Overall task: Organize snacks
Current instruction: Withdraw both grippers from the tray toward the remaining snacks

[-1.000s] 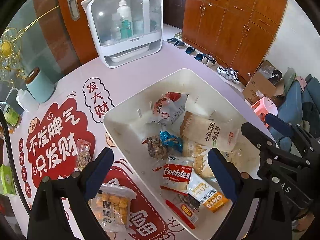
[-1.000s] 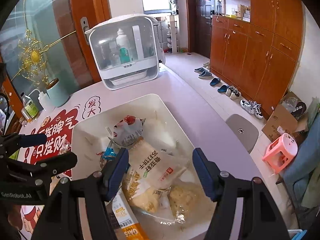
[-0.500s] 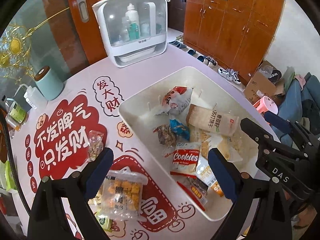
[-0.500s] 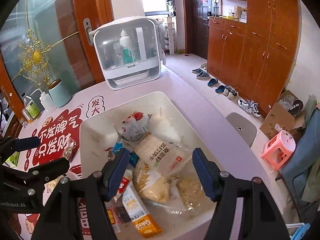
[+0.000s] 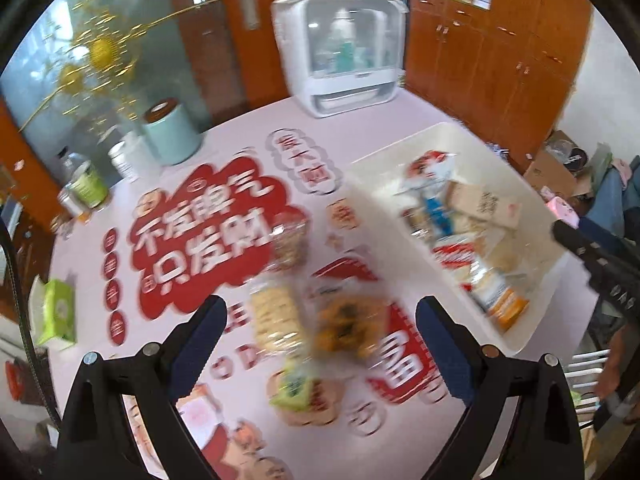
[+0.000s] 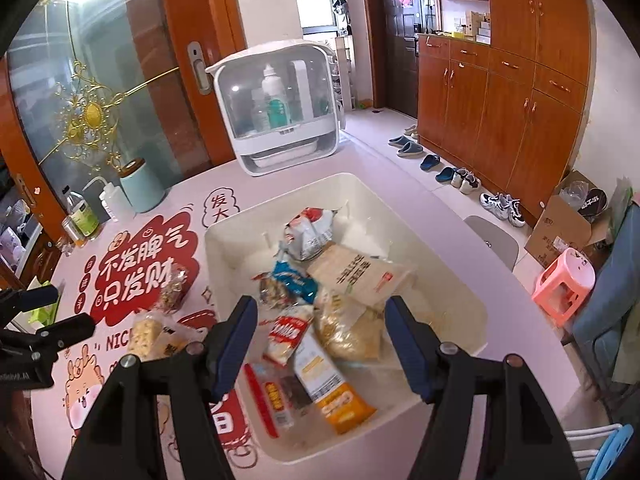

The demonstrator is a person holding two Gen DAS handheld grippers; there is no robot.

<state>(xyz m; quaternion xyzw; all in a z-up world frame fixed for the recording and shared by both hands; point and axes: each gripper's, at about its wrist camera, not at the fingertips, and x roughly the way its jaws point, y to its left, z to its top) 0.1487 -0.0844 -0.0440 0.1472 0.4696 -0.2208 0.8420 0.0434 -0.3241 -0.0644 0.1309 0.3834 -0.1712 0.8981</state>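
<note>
Four loose snack packets lie on the table [image 5: 400, 116] outside the white bin [image 5: 364, 184] in the left wrist view, though blur makes the count unsure: a pale cracker pack [image 5: 276, 316], an orange-brown pack [image 5: 348, 328], a small green packet [image 5: 294, 390] and a nut bag [image 5: 290, 244]. The left gripper [image 5: 320, 336] hangs over the first two with jaws spread wide and nothing between them. My reading is that collection is under way: the next move calls for lowering onto one loose pack, probably the cracker pack, and closing on it.

From the right wrist view, the bin sits toward the table's right edge and holds roughly nine packets, among them a Cookies pack [image 6: 290, 334] and an orange-ended bar pack [image 6: 332, 384]. The right gripper [image 6: 320, 340] hovers above them, jaws wide apart, empty. Two loose packs show left of the bin.
</note>
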